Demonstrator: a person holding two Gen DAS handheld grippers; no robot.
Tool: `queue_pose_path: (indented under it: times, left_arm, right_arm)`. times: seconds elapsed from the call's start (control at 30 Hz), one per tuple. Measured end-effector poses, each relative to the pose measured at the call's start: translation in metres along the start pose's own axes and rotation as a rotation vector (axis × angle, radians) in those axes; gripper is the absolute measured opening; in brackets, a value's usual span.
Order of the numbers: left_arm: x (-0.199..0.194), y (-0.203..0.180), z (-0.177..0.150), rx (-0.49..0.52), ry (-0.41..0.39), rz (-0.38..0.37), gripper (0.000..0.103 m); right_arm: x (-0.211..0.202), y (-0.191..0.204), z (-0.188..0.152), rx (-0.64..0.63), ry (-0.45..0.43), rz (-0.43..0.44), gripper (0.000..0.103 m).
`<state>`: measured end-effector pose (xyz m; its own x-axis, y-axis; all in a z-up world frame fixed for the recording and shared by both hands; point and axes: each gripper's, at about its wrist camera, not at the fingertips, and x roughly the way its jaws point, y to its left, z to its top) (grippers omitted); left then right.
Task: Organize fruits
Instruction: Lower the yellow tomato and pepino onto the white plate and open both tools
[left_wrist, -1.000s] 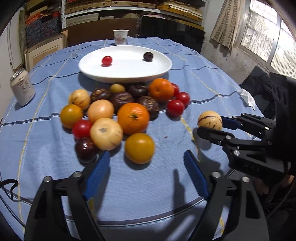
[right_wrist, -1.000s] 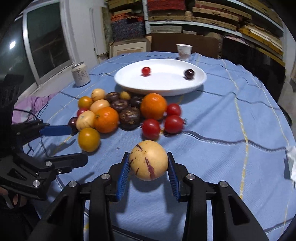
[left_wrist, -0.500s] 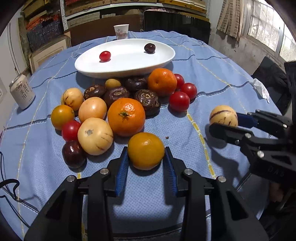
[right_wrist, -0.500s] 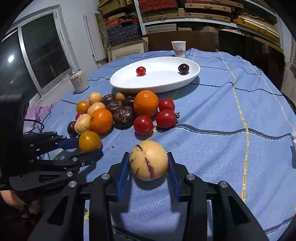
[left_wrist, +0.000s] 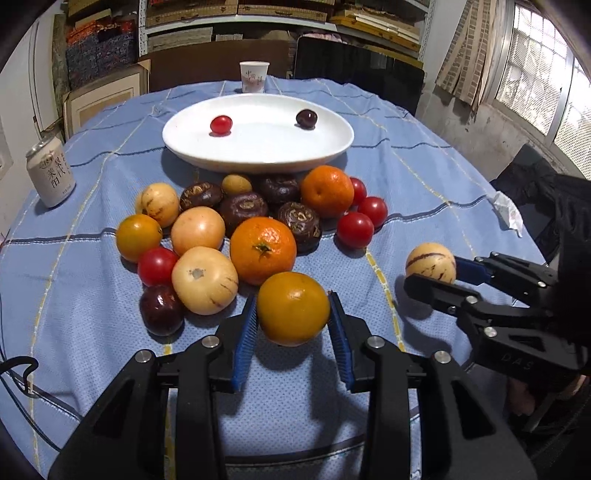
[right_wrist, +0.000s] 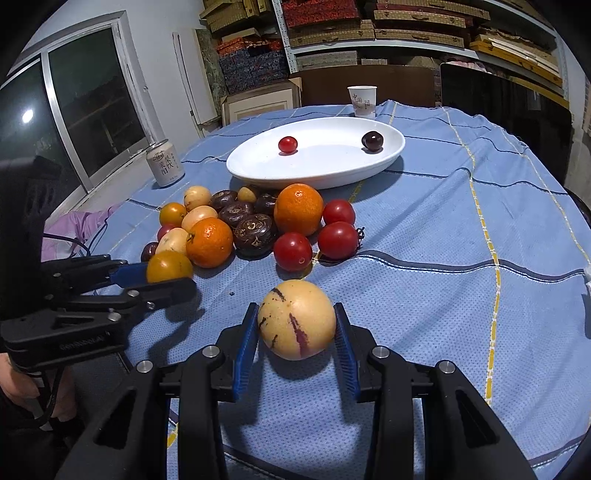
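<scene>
My left gripper is shut on a yellow-orange fruit, held just above the blue cloth; it also shows in the right wrist view. My right gripper is shut on a pale striped melon, seen at the right in the left wrist view. A pile of fruit lies ahead: oranges, red tomatoes, dark purple fruits and pale melons. A white oval plate beyond holds a red tomato and a dark plum.
A drink can stands at the table's left. A paper cup stands behind the plate. A crumpled tissue lies at the right edge. Shelves, boxes and a dark chair surround the round table.
My left gripper went forward and shut on the yellow-orange fruit, then lifted it slightly. My right gripper has kept hold of the striped melon and shifted only a little.
</scene>
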<state>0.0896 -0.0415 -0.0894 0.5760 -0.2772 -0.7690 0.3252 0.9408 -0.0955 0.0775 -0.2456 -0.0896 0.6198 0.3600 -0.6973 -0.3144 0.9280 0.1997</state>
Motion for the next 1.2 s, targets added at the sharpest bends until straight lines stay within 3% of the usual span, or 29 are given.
queue_pose_path:
  times: [0.23,0.4,0.53,0.77,0.93,1.07,1.1,1.13,1.2]
  left_arm:
    - [-0.028,0.010,0.019,0.013,-0.057,-0.013,0.036]
    - [-0.039,0.037,0.069,-0.008,-0.107,-0.023,0.036]
    - [-0.019,0.060,0.118,-0.032,-0.107,-0.012,0.036]
    - [0.064,0.094,0.176,-0.094,0.016,0.010,0.036]
    - [0.113,0.109,0.187,-0.104,0.080,0.053,0.037]
    - [0.128,0.112,0.191,-0.098,0.093,0.061,0.037]
    - [0.129,0.112,0.192,-0.097,0.091,0.068,0.043]
    - [0.127,0.114,0.192,-0.100,0.082,0.072,0.056]
    - [0.117,0.116,0.193,-0.102,0.044,0.086,0.065]
  right_arm:
    - [0.000,-0.003,0.007,0.027,0.038,-0.015,0.040]
    - [-0.026,-0.005,0.062,-0.016,-0.021,-0.057,0.040]
    - [-0.026,-0.005,0.118,-0.070,-0.079,-0.096,0.040]
    - [0.064,-0.027,0.203,-0.025,-0.045,-0.096,0.040]
    - [0.139,-0.029,0.234,-0.052,0.028,-0.109,0.040]
    - [0.171,-0.033,0.243,-0.058,0.052,-0.121,0.041]
    - [0.175,-0.034,0.245,-0.059,0.048,-0.125,0.043]
    - [0.175,-0.035,0.246,-0.061,0.038,-0.134,0.048]
    - [0.171,-0.034,0.248,-0.063,0.020,-0.140,0.049]
